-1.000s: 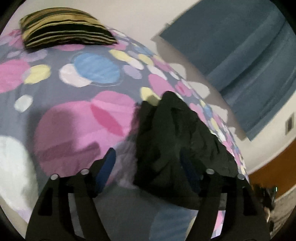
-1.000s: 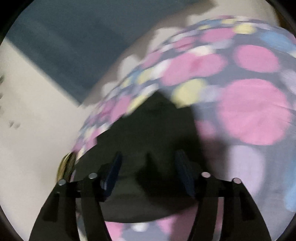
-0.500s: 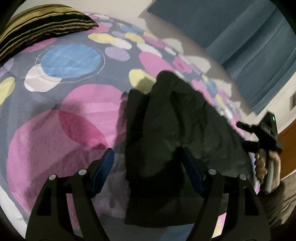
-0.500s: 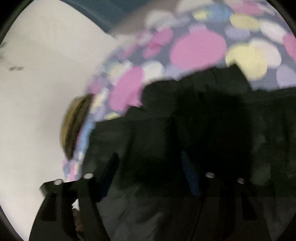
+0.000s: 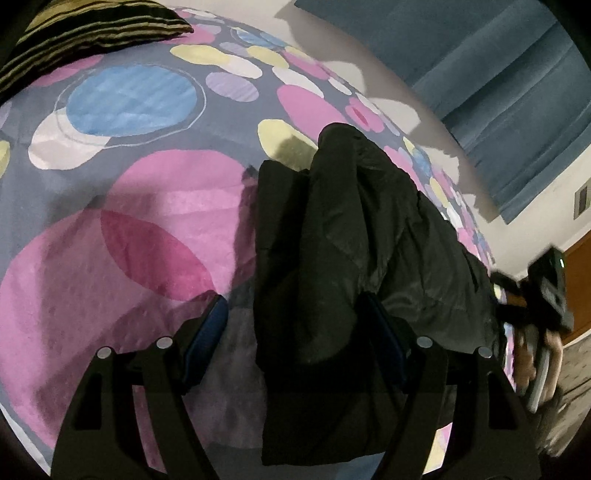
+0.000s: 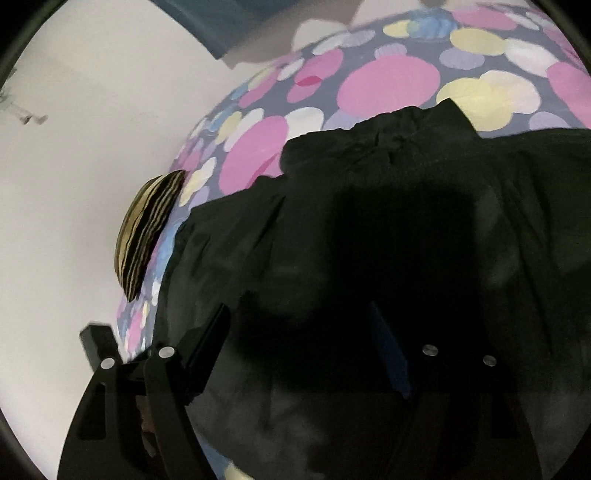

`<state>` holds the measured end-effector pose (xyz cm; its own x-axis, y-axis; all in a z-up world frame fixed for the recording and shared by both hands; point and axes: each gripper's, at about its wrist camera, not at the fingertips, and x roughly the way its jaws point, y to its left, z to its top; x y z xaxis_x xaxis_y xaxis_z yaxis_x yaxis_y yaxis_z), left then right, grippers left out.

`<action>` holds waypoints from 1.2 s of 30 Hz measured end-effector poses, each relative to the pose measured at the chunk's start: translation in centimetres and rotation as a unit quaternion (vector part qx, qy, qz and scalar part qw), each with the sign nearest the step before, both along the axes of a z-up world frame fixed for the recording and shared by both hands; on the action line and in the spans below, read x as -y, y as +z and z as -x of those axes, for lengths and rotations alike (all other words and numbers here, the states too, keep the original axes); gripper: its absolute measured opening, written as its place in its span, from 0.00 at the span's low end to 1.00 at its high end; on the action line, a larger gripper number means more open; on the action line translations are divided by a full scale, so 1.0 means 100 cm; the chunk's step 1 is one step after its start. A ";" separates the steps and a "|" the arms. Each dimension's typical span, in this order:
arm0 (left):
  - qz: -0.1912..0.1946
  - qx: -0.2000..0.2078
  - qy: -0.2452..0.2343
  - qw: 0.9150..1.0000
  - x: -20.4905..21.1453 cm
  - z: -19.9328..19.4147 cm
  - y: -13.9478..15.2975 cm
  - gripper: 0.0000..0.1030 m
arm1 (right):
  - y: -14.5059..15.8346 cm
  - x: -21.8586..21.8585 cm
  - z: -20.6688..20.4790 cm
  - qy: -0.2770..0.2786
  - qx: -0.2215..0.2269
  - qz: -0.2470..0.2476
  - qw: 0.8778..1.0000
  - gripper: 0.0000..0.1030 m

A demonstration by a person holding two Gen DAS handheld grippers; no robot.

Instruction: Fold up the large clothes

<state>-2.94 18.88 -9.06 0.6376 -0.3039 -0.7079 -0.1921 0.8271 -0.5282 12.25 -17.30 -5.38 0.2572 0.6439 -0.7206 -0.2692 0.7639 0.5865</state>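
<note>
A dark padded garment (image 5: 343,266) is shown lying bunched on a bedspread (image 5: 122,221) printed with pink, blue and yellow circles; its left edge runs between the fingers of the left gripper (image 5: 295,325), whose jaws are spread and clasp nothing. Open bedspread is seen to the left of that edge. At the far right the right gripper (image 5: 546,291) is held in a hand (image 5: 528,354) beside the garment's right edge. In the right wrist view the right gripper (image 6: 299,332) is poised over the garment (image 6: 388,229), its jaws having just been opening, with nothing clasped. A striped pillow (image 5: 85,29) lies at the far left; a blue curtain (image 5: 480,74) hangs against the pale wall (image 6: 92,166).
</note>
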 end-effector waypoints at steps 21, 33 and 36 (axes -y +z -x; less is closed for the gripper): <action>0.031 0.027 0.012 0.999 -0.013 0.003 0.006 0.72 | -0.004 0.012 0.064 -0.001 0.048 -0.020 0.999 0.79; 0.062 0.000 0.006 0.998 -0.024 -0.020 -0.004 0.78 | -0.034 0.009 0.057 0.010 0.037 -0.013 0.999 0.79; 0.054 0.001 0.015 0.998 -0.028 -0.018 0.000 0.78 | -0.035 0.011 0.057 0.012 0.036 -0.019 0.999 0.79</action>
<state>-1.10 21.65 -9.11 0.6494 -0.3593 -0.6702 -0.2149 0.7587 -0.6150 6.57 -18.43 -8.91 0.2921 0.6763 -0.6762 -0.3298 0.7349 0.5926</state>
